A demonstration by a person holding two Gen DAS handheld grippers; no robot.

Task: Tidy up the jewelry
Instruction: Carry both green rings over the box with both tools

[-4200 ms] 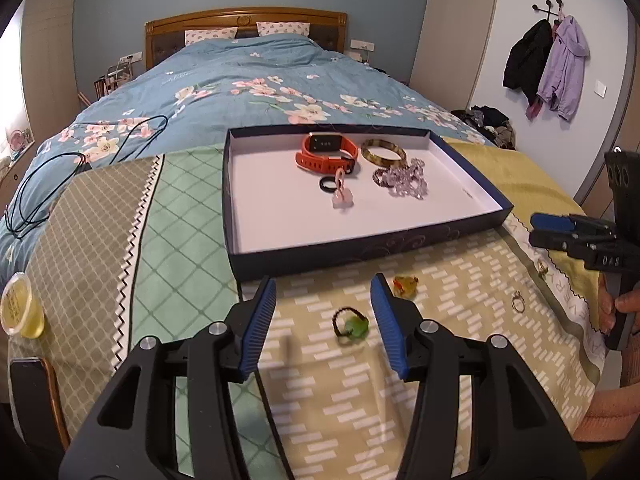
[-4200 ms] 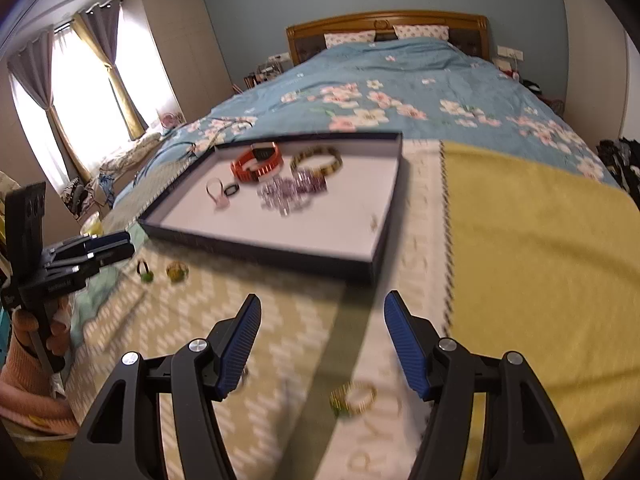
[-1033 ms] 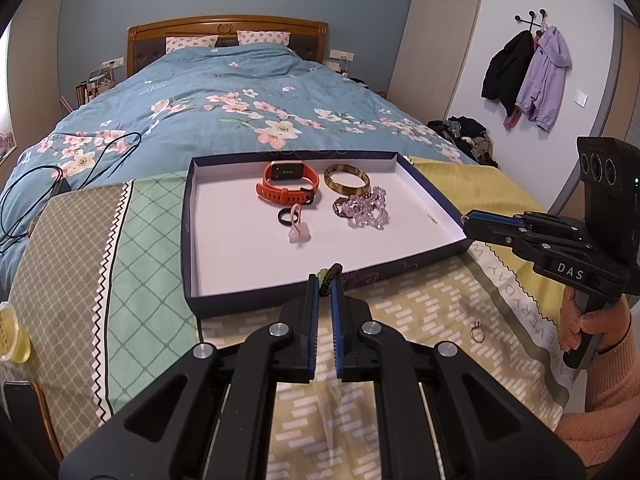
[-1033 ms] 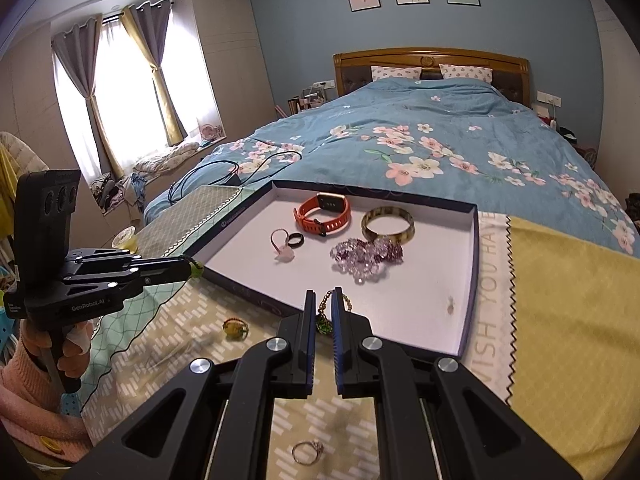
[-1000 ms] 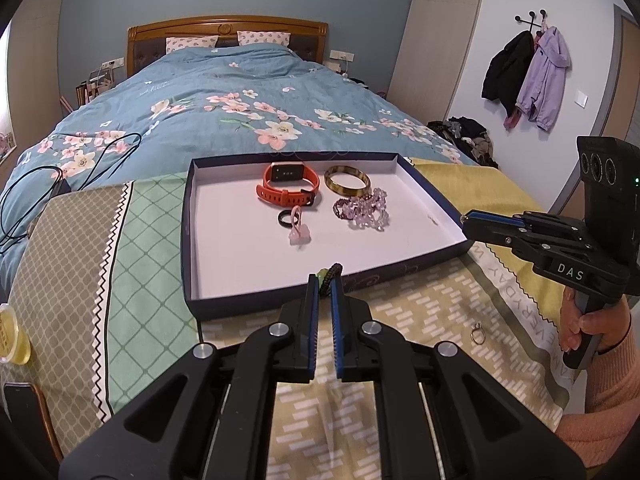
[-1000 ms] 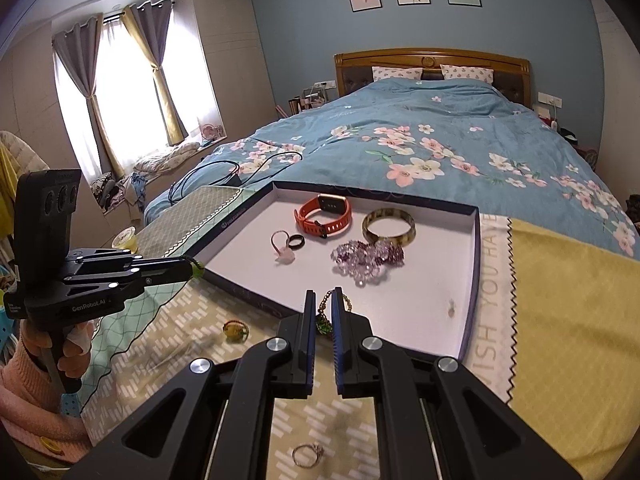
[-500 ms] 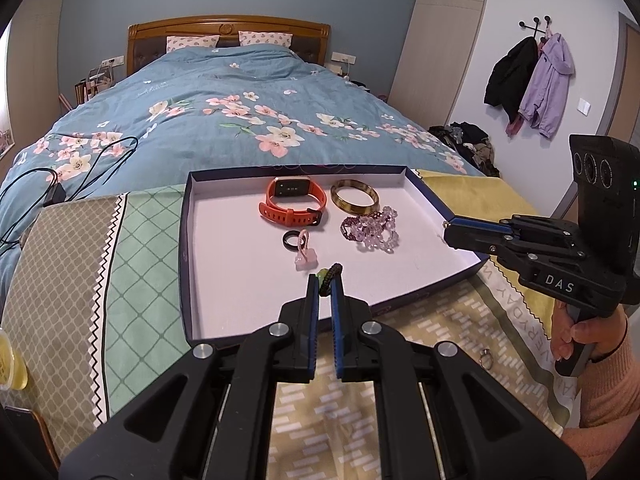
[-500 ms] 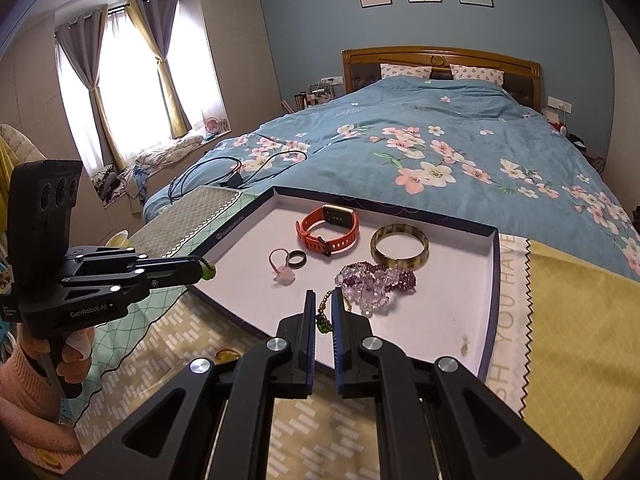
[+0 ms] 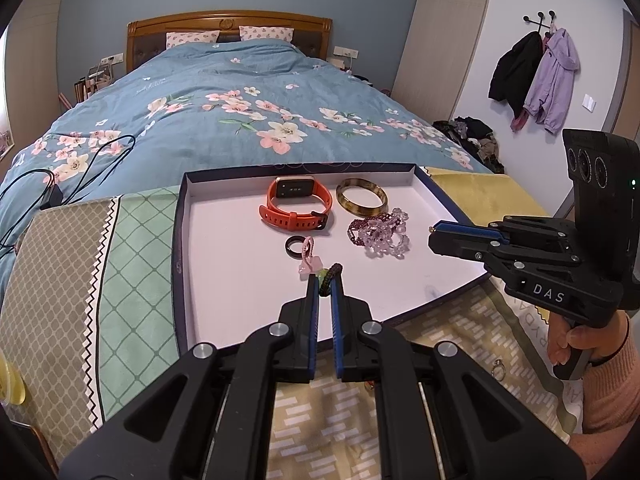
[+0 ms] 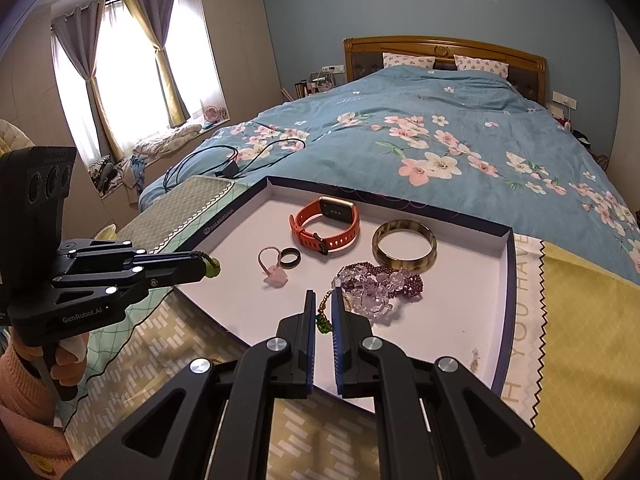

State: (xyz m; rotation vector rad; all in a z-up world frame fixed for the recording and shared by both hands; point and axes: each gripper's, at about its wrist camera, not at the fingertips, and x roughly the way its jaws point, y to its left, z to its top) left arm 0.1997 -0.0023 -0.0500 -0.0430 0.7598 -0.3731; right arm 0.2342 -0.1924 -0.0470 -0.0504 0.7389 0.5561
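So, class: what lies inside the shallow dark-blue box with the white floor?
Inside the box: orange watch, amber bangle, purple beads, black ring, pink charm. The left gripper hides some of the floor.

You closed your left gripper on the dark braided ring and your right gripper on the gold-and-green chain, then carried both over the tray.
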